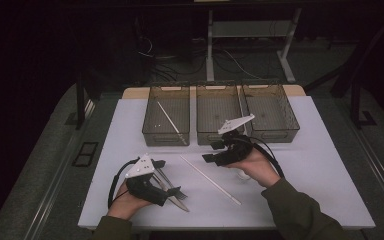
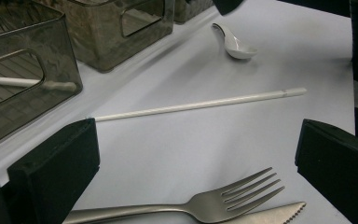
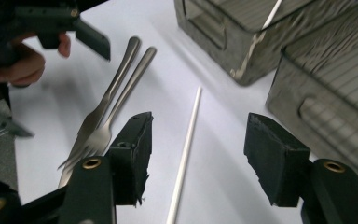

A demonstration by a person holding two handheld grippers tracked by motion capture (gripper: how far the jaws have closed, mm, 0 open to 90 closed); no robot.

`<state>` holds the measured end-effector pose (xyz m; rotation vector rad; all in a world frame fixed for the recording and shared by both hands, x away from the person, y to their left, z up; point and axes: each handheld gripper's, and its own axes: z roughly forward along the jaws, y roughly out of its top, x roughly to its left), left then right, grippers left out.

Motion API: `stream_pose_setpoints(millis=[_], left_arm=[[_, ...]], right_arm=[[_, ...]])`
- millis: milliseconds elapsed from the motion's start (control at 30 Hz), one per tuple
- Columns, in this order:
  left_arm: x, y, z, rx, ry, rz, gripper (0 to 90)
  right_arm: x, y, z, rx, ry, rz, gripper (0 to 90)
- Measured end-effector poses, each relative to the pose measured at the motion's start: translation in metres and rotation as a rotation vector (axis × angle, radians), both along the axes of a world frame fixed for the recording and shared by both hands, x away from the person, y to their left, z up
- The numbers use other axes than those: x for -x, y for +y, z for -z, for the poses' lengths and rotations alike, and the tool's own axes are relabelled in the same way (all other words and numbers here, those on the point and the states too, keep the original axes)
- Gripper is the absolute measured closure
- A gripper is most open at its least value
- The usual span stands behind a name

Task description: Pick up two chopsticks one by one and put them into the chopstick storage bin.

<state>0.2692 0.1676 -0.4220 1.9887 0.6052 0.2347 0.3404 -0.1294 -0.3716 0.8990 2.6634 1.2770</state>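
Three bins [image 1: 220, 112] in a row at the mat's [image 1: 320, 165] far edge; a stick [image 1: 171, 120] in the leftmost. Loose chopstick [image 3: 186, 149] flat on open mat, below the right gripper [image 3: 198, 156], jaws apart, untouched. Left gripper [image 2: 196, 154] likewise apart, above fork [image 2: 205, 203] and knife [image 2: 279, 212]. Spoon [image 2: 235, 44] lying beyond.

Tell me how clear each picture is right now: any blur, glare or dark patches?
High view: dark room beyond the table, the white top evenly lit, things small but readable. Left gripper view: sharp on the fork and the white stick; soft sheen on the bins. Right gripper view: the bin walls look smeared, and the left claw is dim and soft.
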Motion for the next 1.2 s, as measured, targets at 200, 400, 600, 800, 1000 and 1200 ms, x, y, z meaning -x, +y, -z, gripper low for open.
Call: stream_pose_setpoints(millis=[200,400,600,800,1000,1200], left_arm=[[0.0,0.0,0.0,-0.002,-0.002,-0.002,0.0],[0.001,0.0,0.001,-0.001,0.004,-0.007,0.0],[0.001,0.0,0.001,0.0,0.003,-0.008,0.0],[0.002,-0.001,0.001,-0.001,0.005,-0.006,0.0],[0.002,0.0,0.001,-0.002,0.004,-0.006,0.0],[0.002,-0.001,0.0,-0.008,0.001,-0.005,0.0]], right_arm=[[0.015,-0.011,0.01,-0.013,0.019,-0.01,43.5],[0.032,-0.02,0.021,0.004,0.006,0.012,45.7],[0.047,-0.028,0.032,0.033,0.007,-0.002,52.7],[0.062,-0.032,0.041,0.053,0.014,0.003,62.1],[0.068,-0.034,0.053,0.073,0.05,0.001,70.2],[0.069,-0.029,0.063,0.127,0.04,-0.008,75.8]])
